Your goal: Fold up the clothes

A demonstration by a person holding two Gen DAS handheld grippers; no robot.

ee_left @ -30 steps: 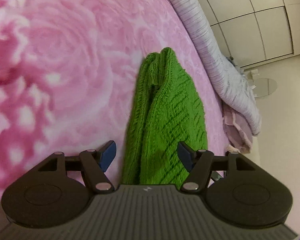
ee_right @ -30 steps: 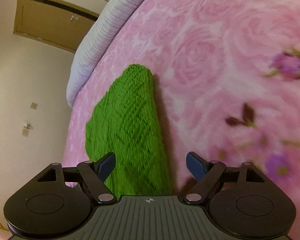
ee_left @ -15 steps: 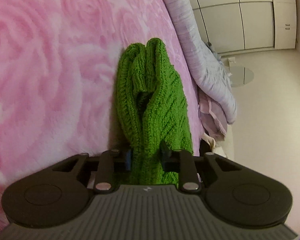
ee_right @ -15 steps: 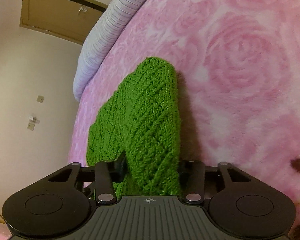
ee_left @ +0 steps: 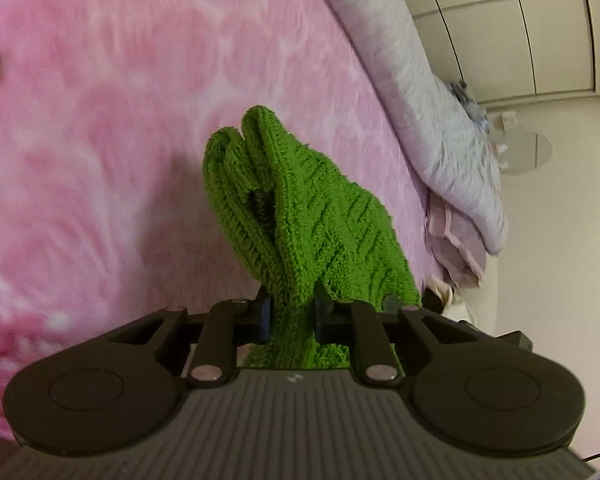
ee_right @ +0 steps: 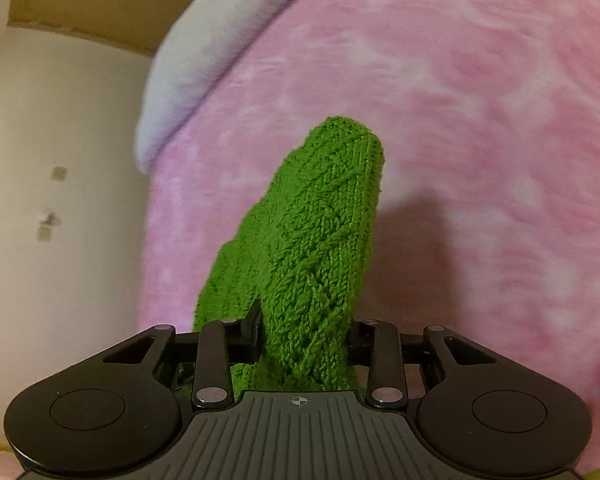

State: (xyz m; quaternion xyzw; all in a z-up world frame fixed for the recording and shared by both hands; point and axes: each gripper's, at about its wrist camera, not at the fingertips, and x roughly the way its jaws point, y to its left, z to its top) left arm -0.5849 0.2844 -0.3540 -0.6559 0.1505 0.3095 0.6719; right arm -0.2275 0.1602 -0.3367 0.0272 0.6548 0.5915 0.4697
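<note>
Green cable-knit garment [ee_left: 300, 220] is bunching; left gripper [ee_left: 290, 316] and right gripper [ee_right: 302, 340] fingers are closing on thick folds, likely slipping or dragging layers apart.

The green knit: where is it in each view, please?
Left wrist: green knit in the centre, running up from the left gripper.
Right wrist: centre, above the right gripper.
Shared landmark: pink blanket.

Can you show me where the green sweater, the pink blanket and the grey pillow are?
green sweater [ee_right: 320, 240]: right wrist view, middle of the knit.
pink blanket [ee_left: 100, 120]: left wrist view, bare flowered part.
grey pillow [ee_left: 440, 120]: left wrist view, its long side.
</note>
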